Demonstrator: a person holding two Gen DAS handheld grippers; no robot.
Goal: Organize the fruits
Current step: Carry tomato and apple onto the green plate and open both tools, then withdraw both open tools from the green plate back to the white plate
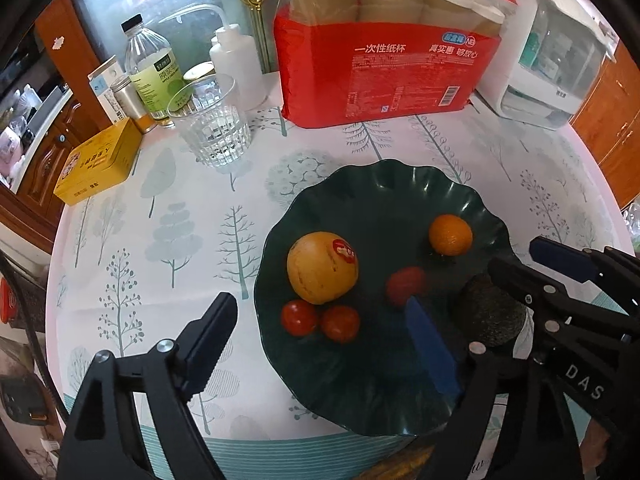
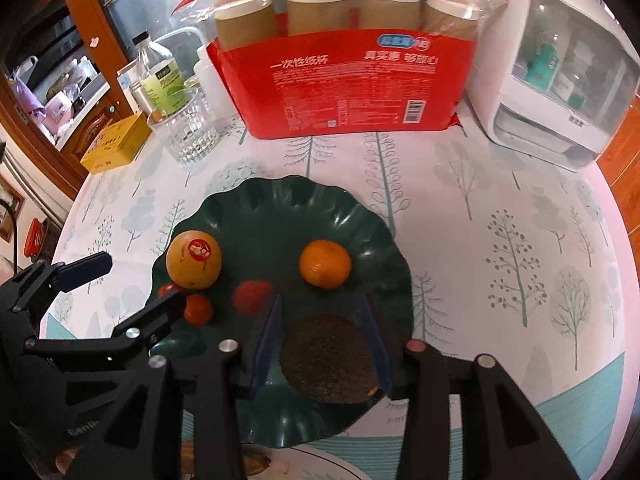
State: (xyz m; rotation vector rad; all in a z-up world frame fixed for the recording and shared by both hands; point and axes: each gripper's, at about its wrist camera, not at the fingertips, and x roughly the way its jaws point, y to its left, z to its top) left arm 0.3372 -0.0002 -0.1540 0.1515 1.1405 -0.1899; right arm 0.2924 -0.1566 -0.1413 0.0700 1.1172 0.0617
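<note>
My right claw (image 2: 320,340) straddles the avocado (image 2: 330,360) on the near side of the green plate (image 2: 280,208), fingers spread just beside it, not pinching, so it rests with the other fruit; my left claw (image 1: 320,344) waits spread over the plate's near edge

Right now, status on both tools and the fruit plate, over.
Left tool open, empty, over plate's near-left rim. Right tool straddling avocado on green plate, contact unclear. Apple, mandarin, tomatoes plated. Nothing blocking.
</note>
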